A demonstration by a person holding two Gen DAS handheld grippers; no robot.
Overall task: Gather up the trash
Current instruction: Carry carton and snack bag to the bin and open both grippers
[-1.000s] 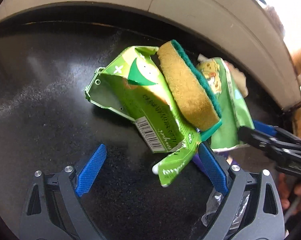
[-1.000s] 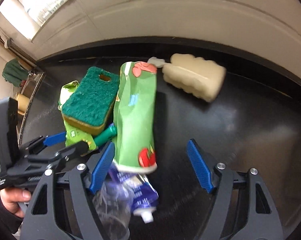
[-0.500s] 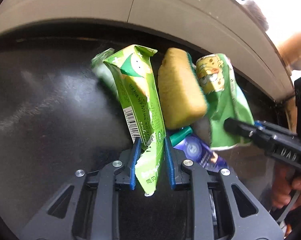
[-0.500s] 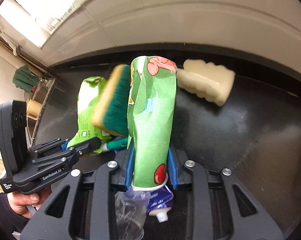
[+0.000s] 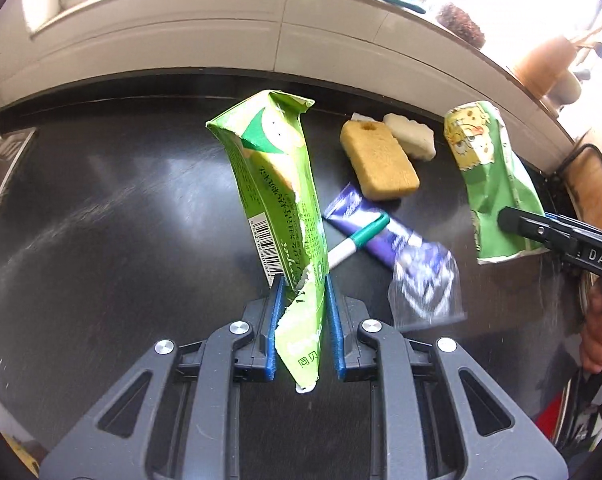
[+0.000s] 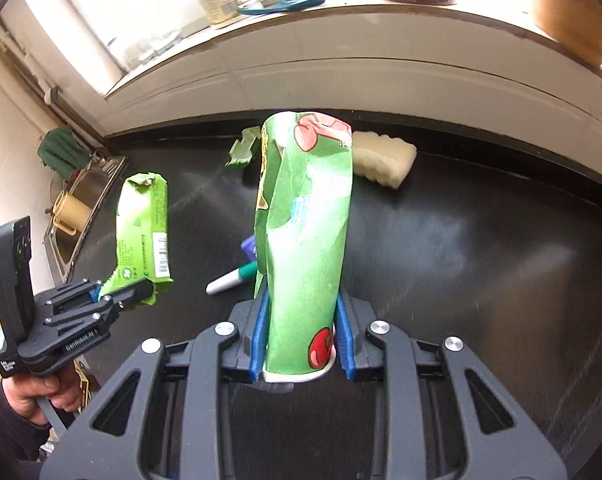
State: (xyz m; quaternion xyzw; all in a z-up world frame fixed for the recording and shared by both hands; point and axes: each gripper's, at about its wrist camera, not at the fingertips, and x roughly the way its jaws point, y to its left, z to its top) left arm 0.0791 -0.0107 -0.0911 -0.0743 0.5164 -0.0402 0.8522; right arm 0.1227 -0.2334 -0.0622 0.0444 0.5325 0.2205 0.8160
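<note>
Your left gripper point(image 5: 301, 320) now pinches carton point(image 5: 277, 184), right gripper point(image 6: 301, 340) pinches cup point(image 6: 305, 240); both lifted off counter point(image 5: 121, 220), sponge point(image 5: 379, 164) dropped; bin next.

Dark grey plastic frames fill the foreground on both sides, with triangular cut-outs in the arms and round silver screw heads at the joints. The left gripper point(image 5: 302, 330) carries ribbed blue pads point(image 5: 276, 330) on its fingers; the right gripper point(image 6: 301, 334) has the same blue pads point(image 6: 258, 338). White lettering, "GenRobot.AI", runs along the left unit's body. Bare skin shows on the left hand point(image 6: 41, 394), above a dark sleeve cuff.
</note>
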